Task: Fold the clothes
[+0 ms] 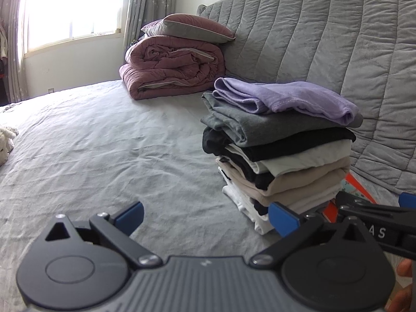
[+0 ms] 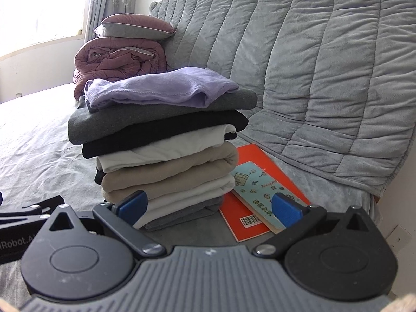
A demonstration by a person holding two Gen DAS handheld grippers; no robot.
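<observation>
Stack [image 1: 278,150] of folded clothes: on bed [image 1: 104,143], ahead and right of left gripper [image 1: 205,218] jaws; straight ahead of right gripper [image 2: 209,205] jaws, near. Purple top [image 2: 161,88] uppermost.
Both jaws: spread wide, empty, touching nothing.
Step, judged: stacking apparently finished, release done.
Next: fetch further garment if any; none visible here.
Pose: both tilted slightly down, side by side, low over bed.

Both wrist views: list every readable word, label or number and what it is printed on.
"BEAR" on the teal booklet, lying on the orange book.
"Robot.A", cut off by the frame edge, on the left gripper's body in the right wrist view.
"AS", partly hidden, on the right gripper's body in the left wrist view.
Barcode digits on the orange book and the booklet's small red word: too small to read.
</observation>
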